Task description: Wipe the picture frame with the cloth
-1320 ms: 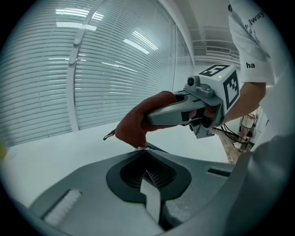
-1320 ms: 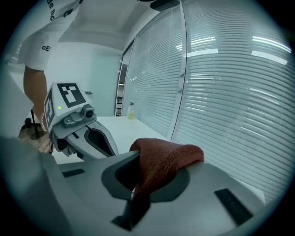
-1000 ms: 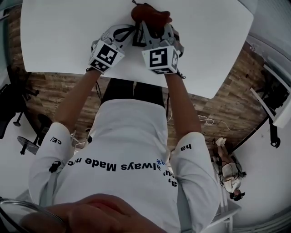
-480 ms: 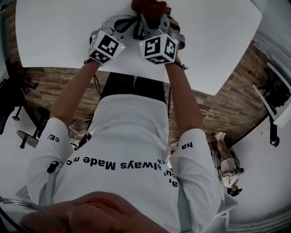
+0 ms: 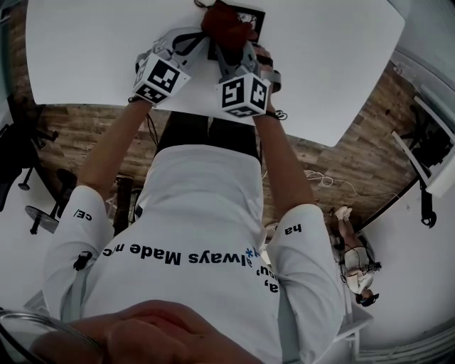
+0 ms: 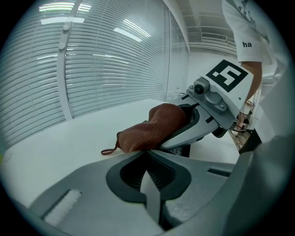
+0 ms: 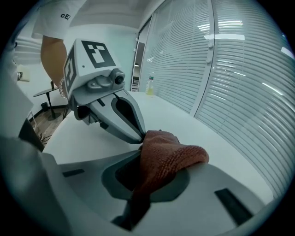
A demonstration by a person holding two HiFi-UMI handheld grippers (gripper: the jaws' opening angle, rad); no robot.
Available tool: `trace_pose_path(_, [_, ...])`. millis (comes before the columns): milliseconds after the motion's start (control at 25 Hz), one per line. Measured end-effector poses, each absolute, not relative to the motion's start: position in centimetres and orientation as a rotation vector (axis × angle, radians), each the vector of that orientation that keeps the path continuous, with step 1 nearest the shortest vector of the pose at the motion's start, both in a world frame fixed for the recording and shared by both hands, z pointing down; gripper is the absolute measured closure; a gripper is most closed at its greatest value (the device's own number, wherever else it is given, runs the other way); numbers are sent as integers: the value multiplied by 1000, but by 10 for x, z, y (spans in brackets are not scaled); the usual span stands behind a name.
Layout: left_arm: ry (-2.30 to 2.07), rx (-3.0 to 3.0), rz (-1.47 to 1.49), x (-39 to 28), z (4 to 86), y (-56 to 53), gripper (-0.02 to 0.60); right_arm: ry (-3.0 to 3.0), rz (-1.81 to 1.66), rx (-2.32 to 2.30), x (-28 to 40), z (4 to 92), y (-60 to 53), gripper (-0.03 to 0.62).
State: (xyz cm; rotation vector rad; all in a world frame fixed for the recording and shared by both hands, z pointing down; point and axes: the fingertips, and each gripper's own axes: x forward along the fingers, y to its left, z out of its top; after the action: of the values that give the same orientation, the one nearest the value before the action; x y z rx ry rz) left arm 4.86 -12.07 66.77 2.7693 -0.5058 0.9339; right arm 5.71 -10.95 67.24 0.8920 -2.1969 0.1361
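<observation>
A reddish-brown cloth (image 5: pixel 224 25) hangs bunched from my right gripper (image 5: pixel 238 46), whose jaws are shut on it. The cloth (image 7: pixel 168 154) spills out of those jaws and rests over the black picture frame (image 5: pixel 252 18) on the white table (image 5: pixel 85 57). Only a dark corner of the frame (image 6: pixel 184 150) shows under the cloth (image 6: pixel 152 126). My left gripper (image 5: pixel 206 46) sits just left of the cloth, jaws closed on a thin pale edge (image 6: pixel 150 186) that seems to be the frame's side. In the right gripper view the left gripper (image 7: pixel 133 133) touches the cloth's near side.
The table's near edge runs just under both marker cubes. A bottle (image 7: pixel 150 85) stands far along the table by the blinds. Office chair bases (image 5: pixel 43 213) stand on the wood floor at the left, and another person (image 5: pixel 359 274) sits at the lower right.
Both grippers and the cloth have moved slightly farther across the table. The frame's black border now shows beyond the cloth.
</observation>
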Motion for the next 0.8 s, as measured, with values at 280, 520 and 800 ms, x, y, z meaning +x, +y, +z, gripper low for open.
trace_pose_path(280, [-481,2761,947,49,669,-93,580,-2214,163,871,58,671,-78,565])
trace_pose_path(520, [-454,2744,947,40,668,-67,580,-2221,175,847,49,672,-51,565])
trace_pose_path(800, [-449,2751,917,40,665,-61,580,-2236,184,852,48,663,-46,565])
